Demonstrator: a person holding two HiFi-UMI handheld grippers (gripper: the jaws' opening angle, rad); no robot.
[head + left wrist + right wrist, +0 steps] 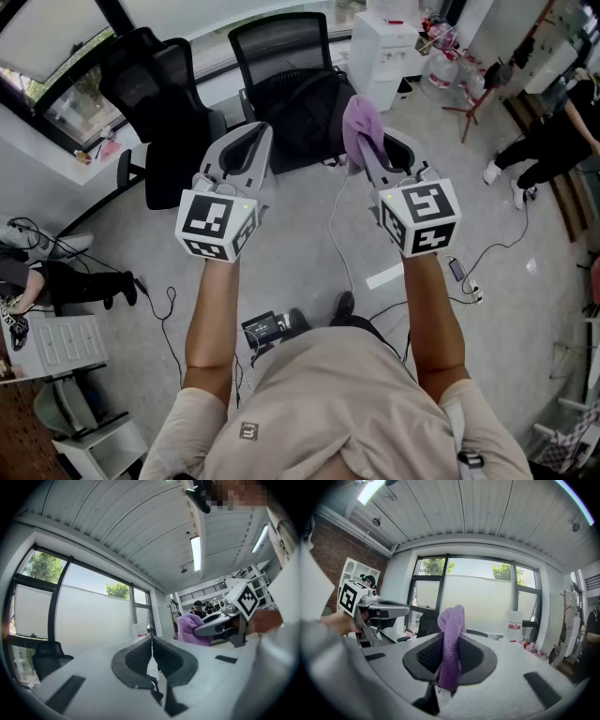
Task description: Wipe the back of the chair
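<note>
A black mesh-backed office chair stands ahead of me by the window, its back facing away. My right gripper is shut on a purple cloth, which sticks up between the jaws; in the right gripper view the purple cloth hangs pinched there. My left gripper is shut with nothing in it; in the left gripper view its jaws meet at the left gripper tips. Both are held up, short of the chair. The right gripper with the cloth shows in the left gripper view.
A second black chair stands to the left by a white counter. A white cabinet sits behind the chair. Cables cross the grey floor. People stand at the right and sit at the left.
</note>
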